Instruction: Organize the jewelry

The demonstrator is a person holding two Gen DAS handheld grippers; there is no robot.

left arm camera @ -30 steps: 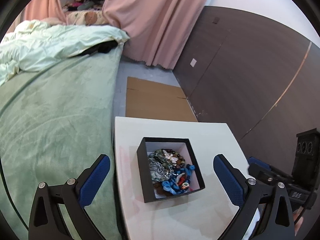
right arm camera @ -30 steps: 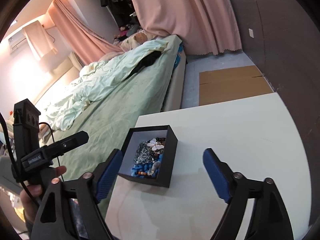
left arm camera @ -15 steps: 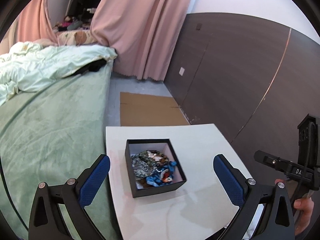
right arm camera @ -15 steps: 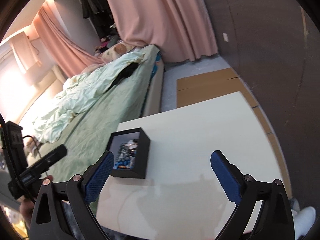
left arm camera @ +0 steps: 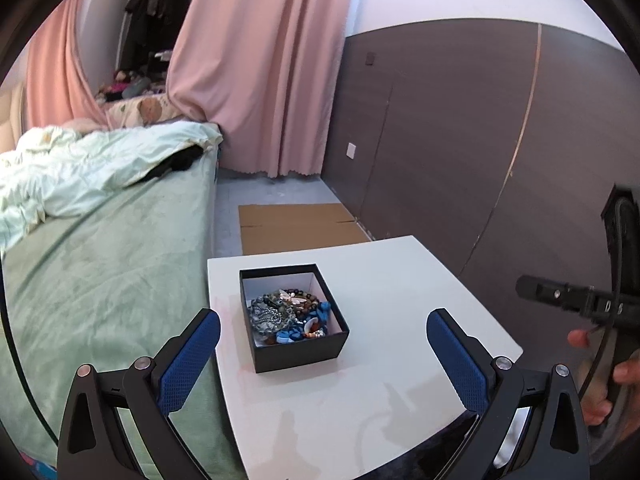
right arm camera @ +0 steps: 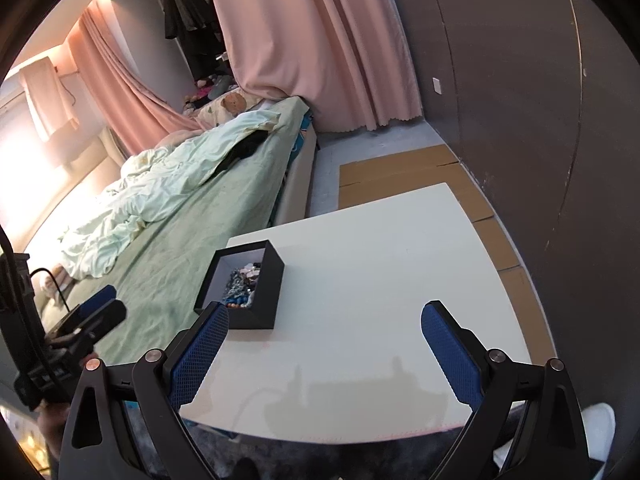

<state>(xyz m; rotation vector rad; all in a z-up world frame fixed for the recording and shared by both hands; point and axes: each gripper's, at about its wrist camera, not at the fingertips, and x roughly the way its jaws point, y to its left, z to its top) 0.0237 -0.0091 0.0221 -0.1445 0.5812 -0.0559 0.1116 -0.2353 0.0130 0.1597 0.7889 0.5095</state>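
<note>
A black open box (left arm camera: 294, 318) stands on the white table (left arm camera: 384, 296), near its left edge. It holds a heap of jewelry (left arm camera: 288, 316): beads, chains and blue pieces. My left gripper (left arm camera: 323, 360) is open and empty, held back from the box and above the table's near edge. In the right wrist view the box (right arm camera: 245, 285) stands at the table's (right arm camera: 380, 264) left side with the jewelry (right arm camera: 242, 286) partly hidden by its wall. My right gripper (right arm camera: 324, 354) is open and empty, over the table's near part, right of the box.
A green bed (left arm camera: 92, 264) with a pale duvet runs along the table's left side. Flat cardboard (left arm camera: 296, 226) lies on the floor beyond the table. A dark wall panel (left arm camera: 460, 168) stands to the right. Pink curtains (left arm camera: 260, 80) hang at the back.
Both grippers have pulled back and risen away from the box. The right gripper has also swung right, so the box now sits at its left. Both stayed open.
</note>
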